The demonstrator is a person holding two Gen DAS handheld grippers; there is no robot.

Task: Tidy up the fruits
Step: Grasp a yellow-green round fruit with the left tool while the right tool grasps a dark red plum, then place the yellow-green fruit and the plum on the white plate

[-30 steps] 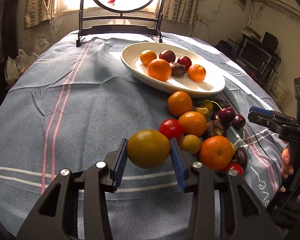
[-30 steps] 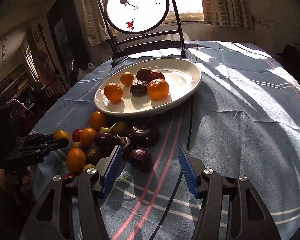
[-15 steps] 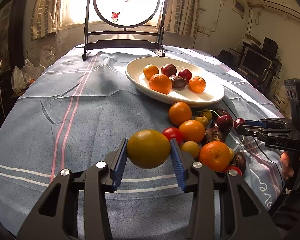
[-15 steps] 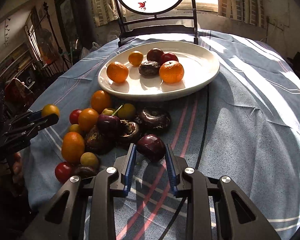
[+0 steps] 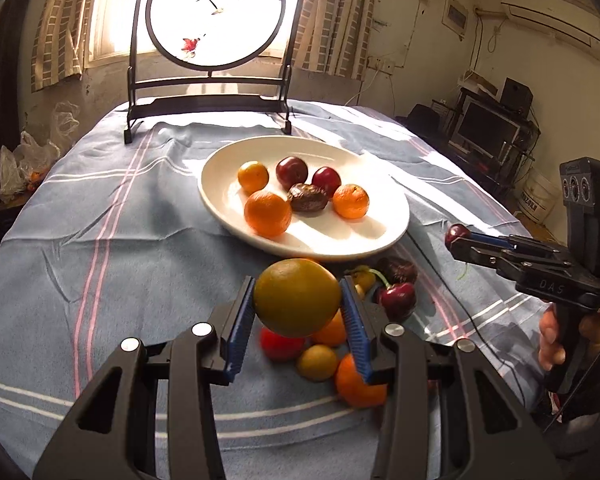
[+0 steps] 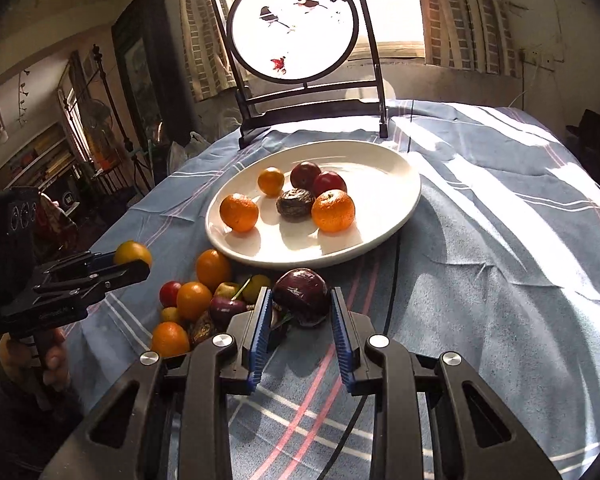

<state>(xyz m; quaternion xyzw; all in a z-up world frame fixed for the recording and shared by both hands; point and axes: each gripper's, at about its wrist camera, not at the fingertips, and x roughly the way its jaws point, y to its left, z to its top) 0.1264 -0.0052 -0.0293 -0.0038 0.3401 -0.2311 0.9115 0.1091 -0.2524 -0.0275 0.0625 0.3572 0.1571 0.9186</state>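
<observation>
Both grippers are now up off the tabletop (image 5: 140, 240) and closer to the plate vs half a sec ago, and the right one is carrying the dark fruit it was only closing around back then.

Biggest thing first: the white plate (image 5: 392, 216) is sitting mid-tabletop w/ five fruits already in it, two bigger oranges, a small one, two dark red plums and a wrinkly brown one. It's just past the loose pile (image 6: 196, 300) of oranges, cherries and small yellow ones that's still waiting on the blue cloth.

The left gripper (image 5: 298, 304) is holding the yellow-green citrus (image 5: 296, 296), jaws closed on its widest part, about as wide as the fruit itself. Prob the heaviest piece here, firm rind, waxy so a bit slippery. Gripping at the equator like this is right imo; any higher or lower and it's squirting out.

The right gripper (image 6: 300, 312) is holding the dark purple passion fruit (image 6: 300, 294), jaws narrower and pinching its sides. Looks light, w/ a stiff, slightly wrinkled shell, so it's grippy but could dent if squeezed hard.

Judging by all that, both are heading for bare spots on the plate; round stuff rolls, so set down low & gentle.
</observation>
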